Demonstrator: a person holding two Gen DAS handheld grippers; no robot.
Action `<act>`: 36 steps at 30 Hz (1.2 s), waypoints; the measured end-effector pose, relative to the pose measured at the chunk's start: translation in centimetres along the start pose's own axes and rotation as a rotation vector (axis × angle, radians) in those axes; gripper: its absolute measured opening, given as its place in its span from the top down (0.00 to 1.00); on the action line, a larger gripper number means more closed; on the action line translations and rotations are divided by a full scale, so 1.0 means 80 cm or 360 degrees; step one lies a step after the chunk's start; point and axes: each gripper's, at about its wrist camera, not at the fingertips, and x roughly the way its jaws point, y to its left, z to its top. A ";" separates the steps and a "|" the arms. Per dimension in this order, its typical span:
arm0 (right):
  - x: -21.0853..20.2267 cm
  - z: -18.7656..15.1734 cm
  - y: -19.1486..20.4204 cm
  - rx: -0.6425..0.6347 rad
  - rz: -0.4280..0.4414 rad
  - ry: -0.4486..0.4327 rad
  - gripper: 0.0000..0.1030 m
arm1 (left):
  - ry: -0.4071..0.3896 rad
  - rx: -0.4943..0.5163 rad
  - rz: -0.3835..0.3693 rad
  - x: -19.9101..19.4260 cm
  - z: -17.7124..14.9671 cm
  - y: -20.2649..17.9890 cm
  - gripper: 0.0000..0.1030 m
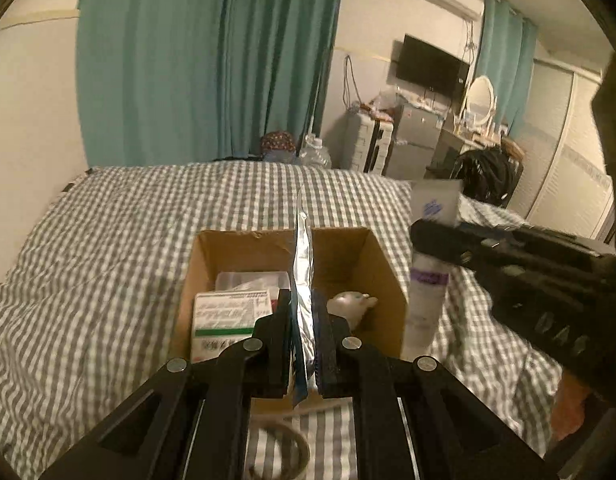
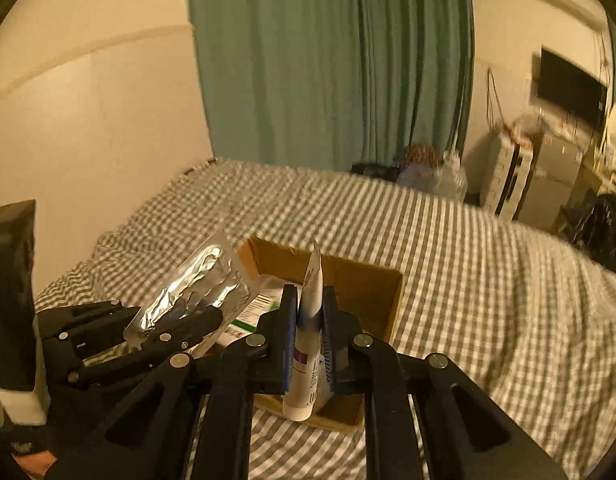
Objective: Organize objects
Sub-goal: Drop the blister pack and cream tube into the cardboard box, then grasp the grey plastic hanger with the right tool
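The cardboard box (image 1: 382, 280) sits open on the bed (image 1: 88, 260), which is covered in a grey-and-white checked sheet; everything below is placed relative to that box.

Inside the box, toward its left wall, lies a white medicine carton (image 1: 228, 316) with a green stripe, and behind it a clear plastic packet (image 1: 252, 280). Toward the right of the box floor rests a small pale object (image 1: 352, 304) whose kind cannot be made out.

The left hand-held gripper (image 1: 302, 344) hovers over the near edge of the box, its two fingers clamped on a silver foil pouch (image 1: 304, 268). In the left wrist view the pouch stands upright and edge-on, rising above the middle of the box. In the right wrist view the same pouch (image 2: 196, 292) shows its crinkled flat face, tilted, above the box's left side, with the left hand-held gripper (image 2: 176, 320) beneath it.

The right hand-held gripper (image 2: 310, 328) is pressed together on a white tube (image 2: 308, 360) with a purple band, held upright with its crimped end up and its cap down. In the right wrist view the tube hangs over the near edge of the box (image 2: 368, 280). From the left wrist view the tube (image 1: 426, 300) appears just beside the box's right wall, gripped by the right hand-held gripper (image 1: 436, 240) coming in from the right.

On the sheet in front of the box, nearest the left wrist camera, lies a blurred ring-shaped object (image 1: 284, 448).
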 end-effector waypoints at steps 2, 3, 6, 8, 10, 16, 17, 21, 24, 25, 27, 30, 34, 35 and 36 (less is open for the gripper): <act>0.031 -0.007 -0.014 0.0054 0.0036 0.0061 0.89 | 0.0044 0.0005 -0.0008 0.026 -0.003 0.001 0.91; 0.044 -0.010 -0.021 0.0079 0.0043 0.0091 0.89 | 0.0074 0.0015 -0.0012 0.043 -0.005 0.001 0.91; 0.076 -0.019 -0.034 0.0119 0.0058 0.0148 0.89 | 0.0136 0.0043 0.0010 0.073 -0.015 0.003 0.91; 0.088 -0.021 -0.040 0.0129 0.0064 0.0158 0.88 | 0.0167 0.0043 0.0018 0.090 -0.020 0.007 0.91; 0.096 -0.022 -0.046 0.0156 0.0071 0.0163 0.88 | 0.0186 0.0026 0.0007 0.100 -0.022 0.009 0.91; 0.070 -0.007 -0.060 0.0195 0.0047 0.0088 0.61 | 0.0196 0.0067 0.0013 0.099 -0.017 0.002 0.75; 0.056 -0.003 -0.063 0.0205 0.0032 0.0056 0.57 | 0.0186 0.0071 0.0026 0.093 -0.015 0.000 0.58; -0.005 0.011 -0.059 0.0159 -0.0074 -0.0026 0.38 | 0.0071 0.0032 0.0079 0.046 -0.008 0.000 0.28; -0.058 0.011 -0.040 0.0099 -0.0140 -0.0097 0.24 | 0.0019 -0.0002 0.0121 -0.001 -0.004 0.005 0.17; -0.082 0.009 -0.030 0.0075 -0.0163 -0.0133 0.17 | -0.0010 -0.0010 0.0144 -0.019 -0.004 0.007 0.08; -0.119 0.006 -0.012 0.0039 -0.0207 -0.0187 0.08 | -0.0077 -0.0017 0.0186 -0.054 -0.004 0.010 0.00; -0.169 -0.011 0.017 -0.0034 -0.0247 -0.0249 0.00 | -0.0147 -0.0008 0.0230 -0.111 -0.013 0.019 0.00; -0.209 -0.051 0.056 -0.0103 -0.0246 -0.0263 0.00 | -0.0161 0.0014 0.0300 -0.167 -0.044 0.025 0.00; -0.214 -0.066 0.067 -0.0112 -0.0240 -0.0255 0.00 | -0.0165 0.0017 0.0323 -0.179 -0.055 0.028 0.00; -0.216 -0.078 0.074 -0.0123 -0.0230 -0.0240 0.00 | -0.0164 0.0020 0.0341 -0.186 -0.066 0.031 0.00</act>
